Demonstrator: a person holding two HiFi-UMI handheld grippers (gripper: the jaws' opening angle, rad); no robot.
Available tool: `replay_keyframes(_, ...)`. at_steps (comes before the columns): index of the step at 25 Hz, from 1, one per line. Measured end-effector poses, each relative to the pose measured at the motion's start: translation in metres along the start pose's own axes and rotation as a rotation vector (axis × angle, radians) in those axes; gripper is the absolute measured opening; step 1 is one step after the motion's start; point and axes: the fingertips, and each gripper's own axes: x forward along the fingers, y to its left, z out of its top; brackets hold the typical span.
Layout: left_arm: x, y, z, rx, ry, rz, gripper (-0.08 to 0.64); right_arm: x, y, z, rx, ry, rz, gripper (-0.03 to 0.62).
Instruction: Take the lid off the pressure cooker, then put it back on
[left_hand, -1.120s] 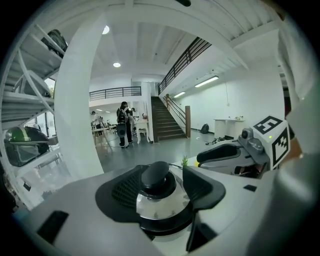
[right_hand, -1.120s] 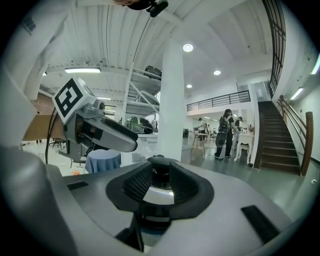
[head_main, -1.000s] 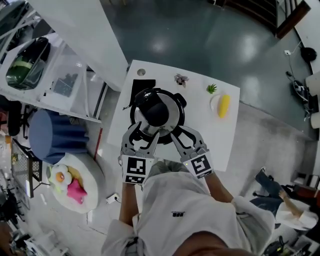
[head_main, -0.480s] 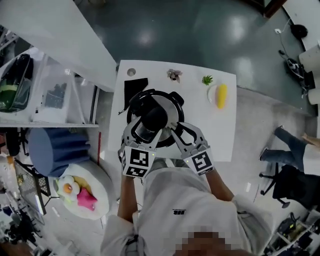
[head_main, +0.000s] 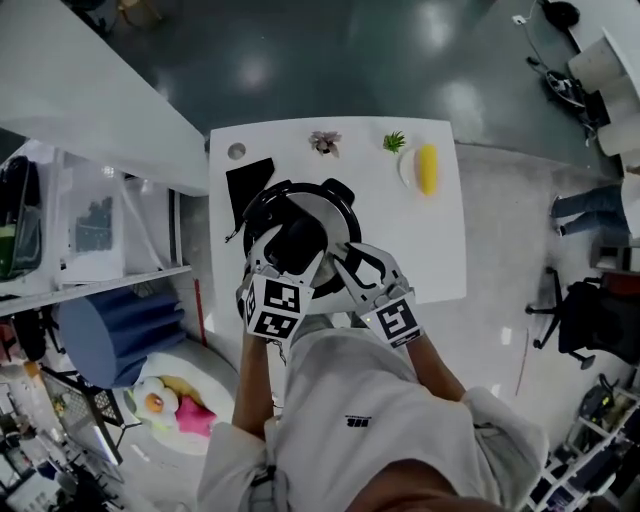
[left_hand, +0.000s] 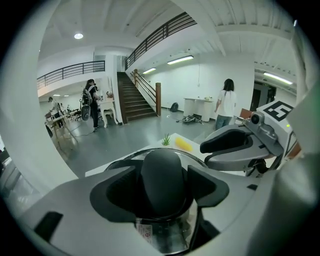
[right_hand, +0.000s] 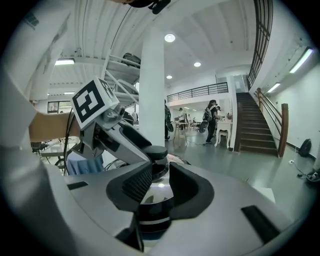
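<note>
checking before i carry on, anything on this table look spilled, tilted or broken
Nothing stands out. The pressure cooker stands upright on the white table with its lid level on top; nothing is spilled around it.

Glossy metal lid (head_main: 330, 212), matt black plastic knob (left_hand: 164, 182)

Figure: white counter (head_main: 425, 245) seen from above. Along its far edge stand a small flower ornament (head_main: 323, 142), a green plant sprig (head_main: 394, 141) and a yellow object (head_main: 427, 168) on a white dish (head_main: 406, 172). A black mat (head_main: 245, 180) lies near the far left corner, just beside a round grey disc (head_main: 236, 151).
</note>
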Motion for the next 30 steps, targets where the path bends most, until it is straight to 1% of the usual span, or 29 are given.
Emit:
replay_keyframes(2,0.004,0.001,-0.002,0.000,0.021,-0.014,0.331,0.001,-0.001,-0.001,0.004,0.004,-0.013,0.107)
replay_keyframes(6,0.010,-0.001,-0.007,-0.004,0.059,-0.057,0.291,0.002,-0.002,-0.004,0.010,0.011,-0.033,0.107)
replay_keyframes(10,0.012,-0.003,-0.008,0.010,0.087,-0.094,0.288,0.003,-0.004,-0.002,0.015,0.008,-0.058,0.107)
replay_keyframes(14,0.011,-0.003,-0.009,0.018,0.093,-0.120,0.288,0.004,-0.005,0.000,0.018,0.005,-0.085,0.107)
replay_keyframes(16,0.010,-0.004,-0.010,0.041,0.095,-0.142,0.288,0.005,-0.005,0.001,0.016,0.005,-0.095,0.107)
replay_keyframes(21,0.010,-0.006,-0.010,0.130,0.100,-0.226,0.287,0.007,-0.007,0.003,0.017,0.005,-0.127,0.107)
replay_keyframes(30,0.011,-0.007,-0.010,0.214,0.102,-0.319,0.287,0.006,-0.013,0.001,0.034,0.008,-0.196,0.106)
